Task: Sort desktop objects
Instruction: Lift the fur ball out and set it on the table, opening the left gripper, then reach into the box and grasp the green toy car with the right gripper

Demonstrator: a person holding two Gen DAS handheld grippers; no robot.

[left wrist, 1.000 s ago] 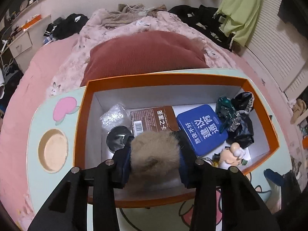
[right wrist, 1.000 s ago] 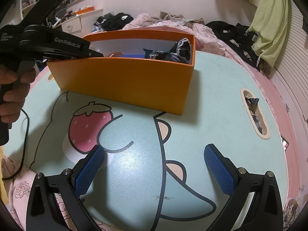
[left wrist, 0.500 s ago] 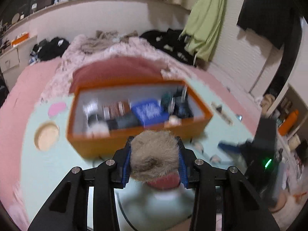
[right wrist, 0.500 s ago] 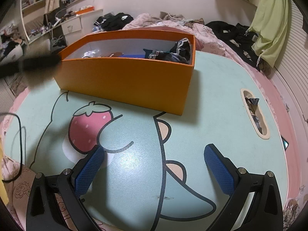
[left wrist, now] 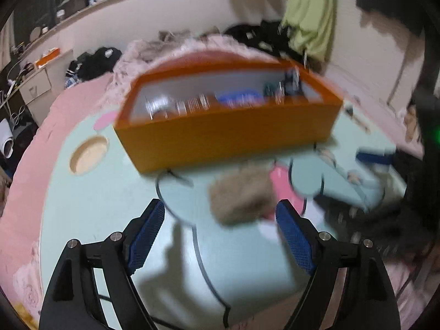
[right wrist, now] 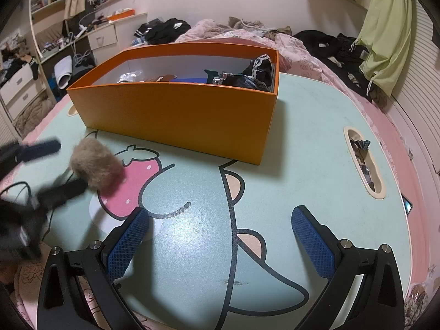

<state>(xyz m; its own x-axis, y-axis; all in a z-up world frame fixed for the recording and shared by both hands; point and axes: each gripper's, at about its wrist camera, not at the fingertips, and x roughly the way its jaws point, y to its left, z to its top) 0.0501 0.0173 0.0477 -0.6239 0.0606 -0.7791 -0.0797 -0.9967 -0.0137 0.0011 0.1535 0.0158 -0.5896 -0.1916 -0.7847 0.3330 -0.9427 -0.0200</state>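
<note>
A: Item one, the fur ball?
B: Fur ball [right wrist: 96,165], tan, fluffy, round. It lies on the table [right wrist: 302,151] over the pink strawberry print [right wrist: 134,184], just in front of the orange box [right wrist: 176,115] and outside it. In the left wrist view it is blurred [left wrist: 242,195], ahead of the pads and nearer the right one.

A: Item two, left gripper?
B: Left gripper [left wrist: 220,236], black frame with blue pads. Its jaws are opening; the fur ball sits between the finger lines but neither pad presses on it. From the right wrist view its two dark fingers [right wrist: 41,148] show as blurred bars either side of the ball.

A: Item three, right gripper?
B: Right gripper [right wrist: 220,231], same make. Jaws stand wide apart, nothing between them, hovering over bare table with its cartoon print.

A: Item four, the box contents?
B: Orange outside, white inside. A clear plastic bag [right wrist: 129,77] towards the left end, a brown packet [right wrist: 162,77] next, a blue tin [right wrist: 189,79] near the middle, and dark wrapped items [right wrist: 258,68] piled at the right end. Details are too small to tell.

A: Item five, table fittings?
B: A round recess [left wrist: 88,158] left of the box, and an oblong slot [right wrist: 363,162] on the right holding small wrappers.

A: Surroundings?
B: A pink quilt [right wrist: 220,31] behind the table, and a green garment [right wrist: 385,27] hanging at the right.
</note>
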